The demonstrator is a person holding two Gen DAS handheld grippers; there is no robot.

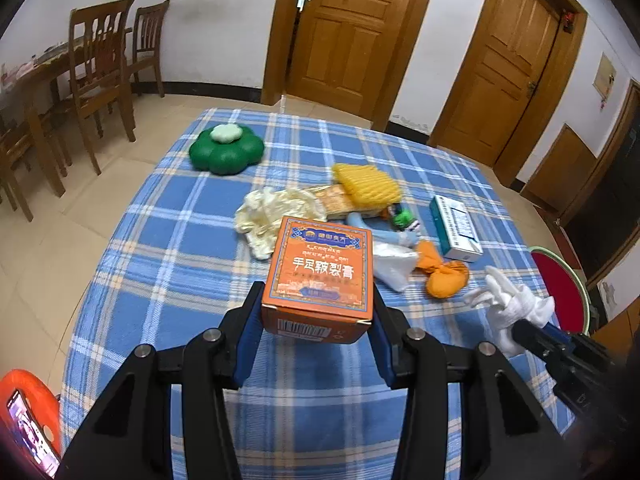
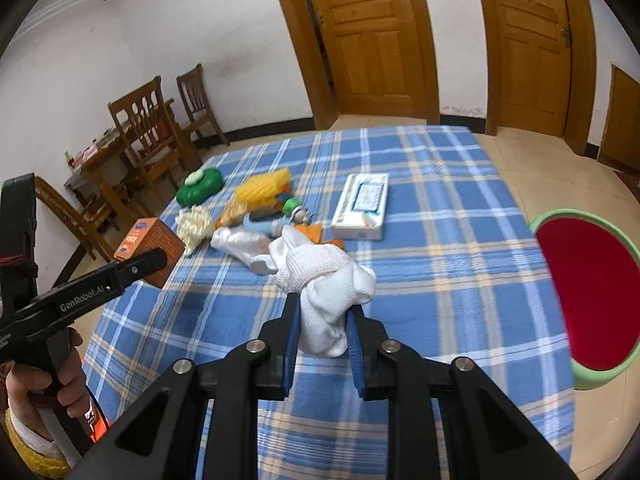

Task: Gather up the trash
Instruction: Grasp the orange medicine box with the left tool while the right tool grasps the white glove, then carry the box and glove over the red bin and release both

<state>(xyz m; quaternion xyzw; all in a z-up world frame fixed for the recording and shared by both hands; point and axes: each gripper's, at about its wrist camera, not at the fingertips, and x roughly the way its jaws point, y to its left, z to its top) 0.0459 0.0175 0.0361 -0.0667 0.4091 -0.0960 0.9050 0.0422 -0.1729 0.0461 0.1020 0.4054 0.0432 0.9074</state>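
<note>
Table w/ blue plaid cloth [image 1: 168,280] carries all items. Red bin w/ green rim [image 2: 592,292] sits off the table's right edge. Trash pile lies mid-table: white-teal carton [image 2: 362,206], yellow mesh [image 1: 366,184], cream wrapper [image 1: 276,210], orange pouch [image 1: 446,276]; green flower-shaped pad [image 1: 226,150] lies apart at far left. Left gripper [image 1: 318,320]: jaws approx. half open, clamped on orange box [image 1: 320,268], box held off the cloth. Right gripper [image 2: 322,320]: jaws nearly closed, pinching white glove [image 2: 328,280], glove bunched above the pads.
</note>
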